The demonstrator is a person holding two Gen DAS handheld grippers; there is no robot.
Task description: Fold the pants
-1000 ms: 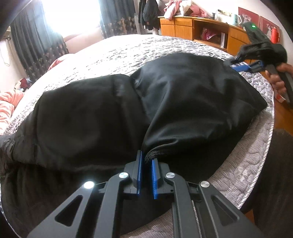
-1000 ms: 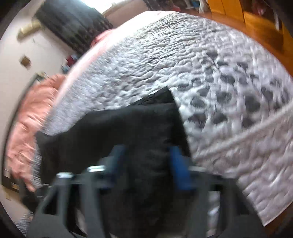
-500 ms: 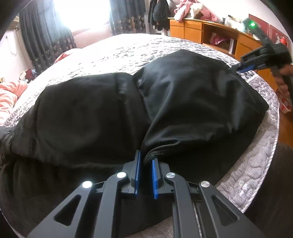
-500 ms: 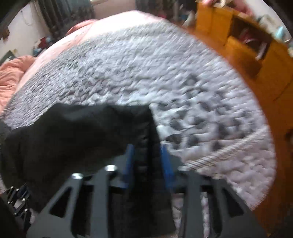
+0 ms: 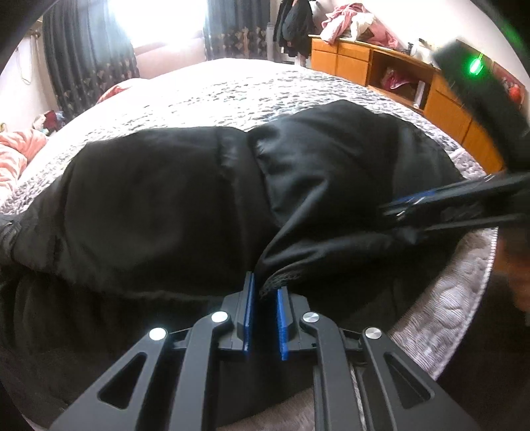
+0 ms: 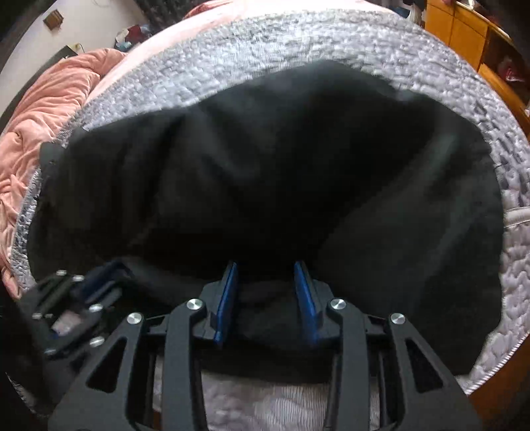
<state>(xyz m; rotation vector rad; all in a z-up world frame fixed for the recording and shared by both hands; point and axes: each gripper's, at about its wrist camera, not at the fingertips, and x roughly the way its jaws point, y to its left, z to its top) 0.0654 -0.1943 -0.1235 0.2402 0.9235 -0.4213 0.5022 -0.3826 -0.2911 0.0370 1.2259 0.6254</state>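
Black pants (image 5: pixel 159 205) lie on the quilt (image 5: pixel 232 89); my left gripper (image 5: pixel 265 295) pinches the hem, my right gripper (image 6: pixel 266 288) stands half-wide around cloth. I should pull both evenly.

We see daylight blow out the window (image 5: pixel 165 23) at the upper left of the left wrist view; fisheye curvature bends both frames' edges, and the right wrist view is softly blurred.
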